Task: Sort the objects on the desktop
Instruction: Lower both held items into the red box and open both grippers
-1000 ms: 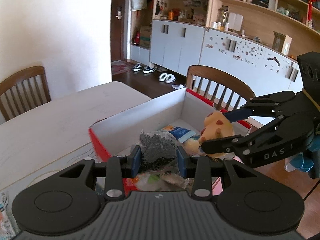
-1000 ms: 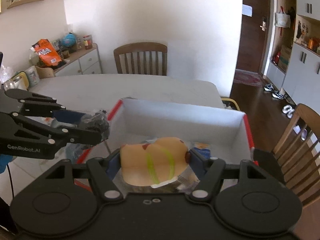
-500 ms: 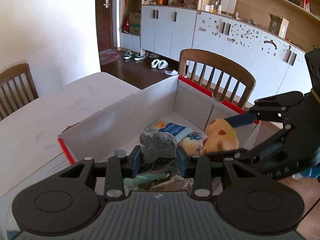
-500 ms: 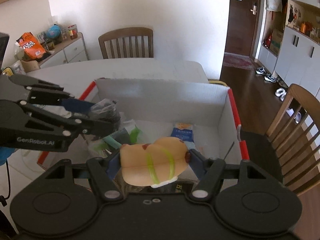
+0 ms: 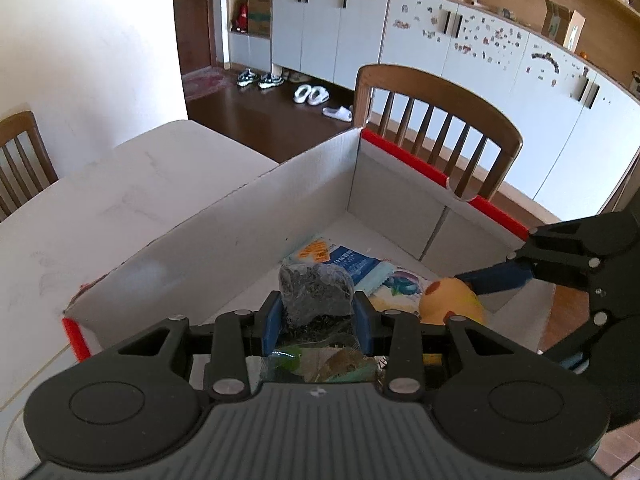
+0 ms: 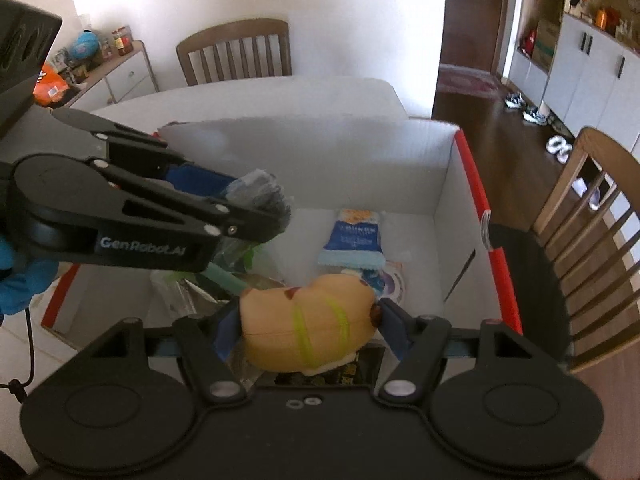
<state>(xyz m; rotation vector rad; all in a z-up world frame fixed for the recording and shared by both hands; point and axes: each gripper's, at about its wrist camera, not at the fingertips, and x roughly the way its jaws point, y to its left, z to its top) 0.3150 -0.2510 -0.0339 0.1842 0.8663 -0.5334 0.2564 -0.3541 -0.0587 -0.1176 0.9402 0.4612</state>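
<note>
A clear packet of dark granules (image 5: 316, 294) sits clamped between the blue pads of my left gripper (image 5: 317, 314), held over the inside of a white cardboard box with red edges (image 5: 404, 162). In the right wrist view the same packet (image 6: 260, 192) shows at the tip of the left gripper (image 6: 256, 204). My right gripper (image 6: 306, 326) is shut on a tan toy hot dog with green stripes (image 6: 308, 328), low inside the box (image 6: 470, 184). From the left wrist view the toy (image 5: 452, 302) appears at the right.
On the box floor lie a blue snack packet (image 6: 354, 236), a colourful wrapper (image 5: 402, 284) and green-tinted bags (image 6: 224, 276). The box stands on a white table (image 5: 100, 208). Wooden chairs (image 5: 436, 120) stand close by the table.
Both grippers have sunk and moved forward over the box, so its inside fills more of each view. Each still holds its object; the jaws have not changed.
</note>
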